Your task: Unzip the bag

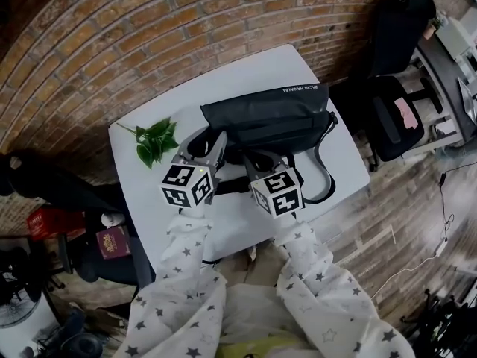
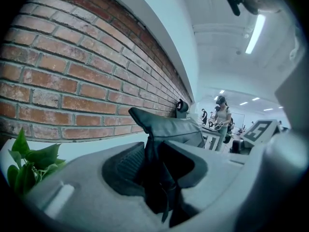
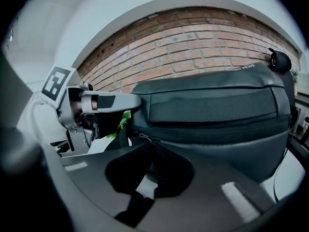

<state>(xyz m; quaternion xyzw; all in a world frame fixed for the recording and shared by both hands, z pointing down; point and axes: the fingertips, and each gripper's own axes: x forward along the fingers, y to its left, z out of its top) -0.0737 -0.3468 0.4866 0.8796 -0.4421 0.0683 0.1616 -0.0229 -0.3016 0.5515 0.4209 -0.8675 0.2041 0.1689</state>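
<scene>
A black bag (image 1: 264, 118) lies on the white table (image 1: 246, 73), its long side toward me. My left gripper (image 1: 205, 144) is at the bag's left end. In the left gripper view its jaws (image 2: 152, 163) pinch a raised fold of the bag (image 2: 169, 127). My right gripper (image 1: 261, 159) is just right of it, at the bag's front face. In the right gripper view this gripper (image 3: 152, 151) is shut on the zipper pull (image 3: 140, 137) at the left end of the zip line. The bag (image 3: 217, 110) fills that view, with the left gripper (image 3: 96, 103) beside it.
A green leafy sprig (image 1: 155, 142) lies on the table left of the bag. The bag's strap (image 1: 324, 170) loops off its right end toward the table edge. A brick wall (image 1: 149, 43) runs behind the table. A black office chair (image 1: 395, 110) stands at right, and clutter covers the floor at left.
</scene>
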